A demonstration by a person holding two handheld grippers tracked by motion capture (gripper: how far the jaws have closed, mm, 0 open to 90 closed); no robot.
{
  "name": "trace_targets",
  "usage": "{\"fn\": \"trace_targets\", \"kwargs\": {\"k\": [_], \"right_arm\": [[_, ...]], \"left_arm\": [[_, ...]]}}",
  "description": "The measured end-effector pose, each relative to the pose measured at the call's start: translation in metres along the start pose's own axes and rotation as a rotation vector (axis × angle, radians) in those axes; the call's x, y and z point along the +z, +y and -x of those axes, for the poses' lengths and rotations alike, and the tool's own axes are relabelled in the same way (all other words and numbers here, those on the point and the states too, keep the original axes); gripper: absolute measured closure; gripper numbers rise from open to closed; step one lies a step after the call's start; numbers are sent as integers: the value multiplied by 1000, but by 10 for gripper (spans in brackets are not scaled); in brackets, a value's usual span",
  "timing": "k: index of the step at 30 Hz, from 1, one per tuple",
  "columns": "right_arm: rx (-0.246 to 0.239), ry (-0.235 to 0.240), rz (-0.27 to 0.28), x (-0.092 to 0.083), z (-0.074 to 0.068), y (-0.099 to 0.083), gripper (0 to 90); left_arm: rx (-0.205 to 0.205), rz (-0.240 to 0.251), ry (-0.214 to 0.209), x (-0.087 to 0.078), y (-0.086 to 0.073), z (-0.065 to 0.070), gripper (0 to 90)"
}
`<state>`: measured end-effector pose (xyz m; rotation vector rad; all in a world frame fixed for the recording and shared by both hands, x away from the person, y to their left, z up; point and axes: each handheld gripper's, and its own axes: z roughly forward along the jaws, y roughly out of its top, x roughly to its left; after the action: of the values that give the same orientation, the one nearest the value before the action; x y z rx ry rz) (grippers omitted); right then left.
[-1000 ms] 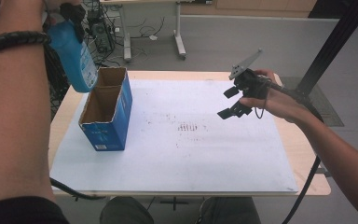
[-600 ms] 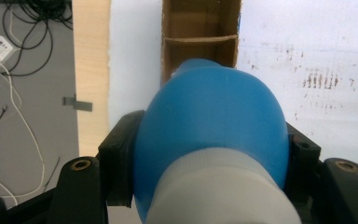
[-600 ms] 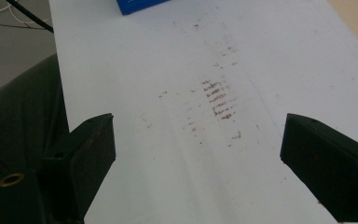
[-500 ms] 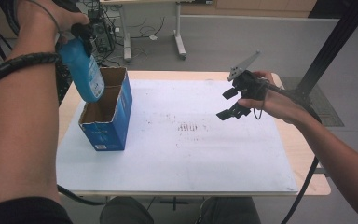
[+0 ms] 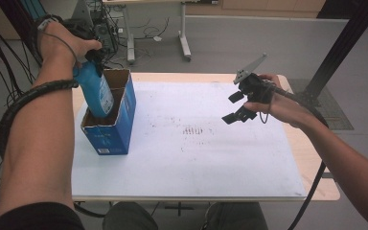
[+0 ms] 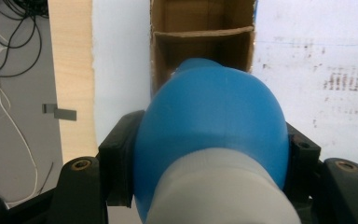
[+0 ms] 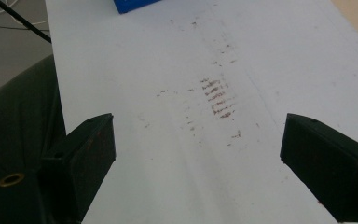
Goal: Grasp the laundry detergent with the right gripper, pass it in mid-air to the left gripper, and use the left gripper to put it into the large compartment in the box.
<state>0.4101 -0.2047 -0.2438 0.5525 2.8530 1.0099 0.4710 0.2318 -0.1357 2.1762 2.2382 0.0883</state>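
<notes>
Left gripper (image 6: 205, 186): fingers (image 6: 119, 163) clamped on the upper body of the blue bottle (image 5: 93, 93), which stands tilted with its base inside the open blue cardboard box (image 5: 110, 136) at the counter's (image 5: 311, 191) left side. Centre: white sheet (image 5: 196, 163) with reddish-brown smudges (image 5: 194, 130). Right gripper (image 5: 234, 106): fingers (image 7: 321, 158) spread wide, holding nothing, above the sheet's right part, well apart from the box.

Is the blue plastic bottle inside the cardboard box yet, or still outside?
Partly in: the blue plastic bottle's base is below the cardboard box's rim, upper body above, left gripper clamping it.
</notes>
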Motion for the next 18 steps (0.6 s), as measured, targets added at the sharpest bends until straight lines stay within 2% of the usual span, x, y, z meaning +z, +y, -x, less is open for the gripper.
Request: {"fn": "trace_targets", "kwargs": {"k": [4, 14, 18], "right_arm": [[0, 3, 3, 3, 0, -1, 103], [5, 9, 3, 10, 0, -4, 103], [14, 13, 5, 12, 0, -8, 103]], "left_arm": [[10, -2, 23, 17, 0, 1, 369], [9, -16, -4, 61, 0, 10, 369], [11, -23, 7, 78, 1, 12, 369]]}}
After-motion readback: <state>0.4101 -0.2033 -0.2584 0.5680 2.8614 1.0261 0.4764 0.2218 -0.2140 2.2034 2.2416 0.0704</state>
